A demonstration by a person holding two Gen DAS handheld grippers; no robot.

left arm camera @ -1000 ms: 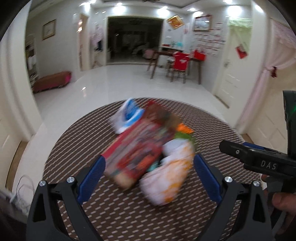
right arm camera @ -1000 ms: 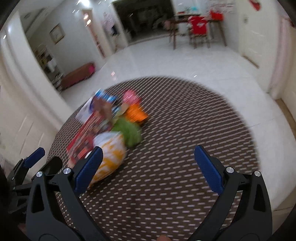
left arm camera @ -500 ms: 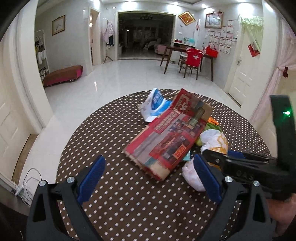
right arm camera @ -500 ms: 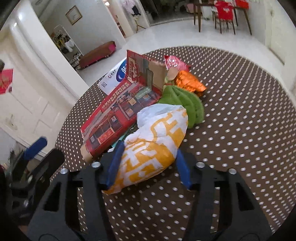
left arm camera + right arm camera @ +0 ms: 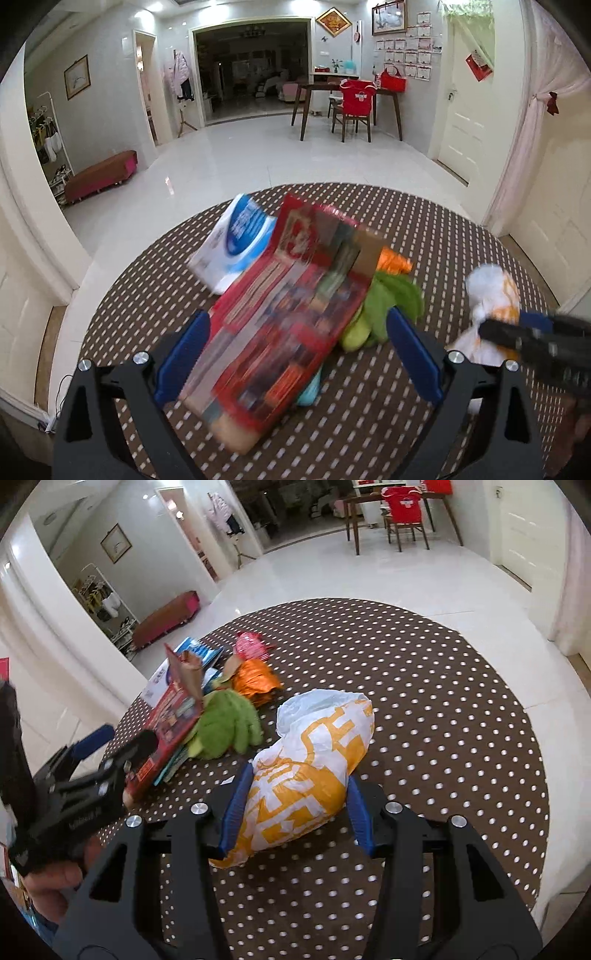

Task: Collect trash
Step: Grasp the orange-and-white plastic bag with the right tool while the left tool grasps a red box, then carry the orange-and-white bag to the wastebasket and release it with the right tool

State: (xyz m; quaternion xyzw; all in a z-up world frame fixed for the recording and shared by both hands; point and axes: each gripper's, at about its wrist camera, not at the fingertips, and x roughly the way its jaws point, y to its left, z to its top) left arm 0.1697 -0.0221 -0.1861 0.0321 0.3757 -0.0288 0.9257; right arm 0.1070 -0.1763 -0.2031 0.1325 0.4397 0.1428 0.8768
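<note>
My right gripper (image 5: 293,810) is shut on a white and orange plastic bag (image 5: 314,760) and holds it apart from the pile; the bag also shows in the left wrist view (image 5: 493,299). My left gripper (image 5: 295,363) is open, its fingers either side of the near end of a flattened red cardboard box (image 5: 288,317). Beside the box lie a green wrapper (image 5: 391,299), an orange foil wrapper (image 5: 258,679), a pink wrapper (image 5: 249,646) and a blue and white pack (image 5: 236,240).
The trash lies on a round table with a brown dotted cloth (image 5: 424,686). Around it is white tiled floor (image 5: 258,155). A dark table and red-covered chair (image 5: 354,103) stand far back, a low red bench (image 5: 99,177) at the left wall.
My right gripper has pulled the white and orange bag to the right, away from the pile. My left gripper has moved forward so its fingers flank the red box's near end.
</note>
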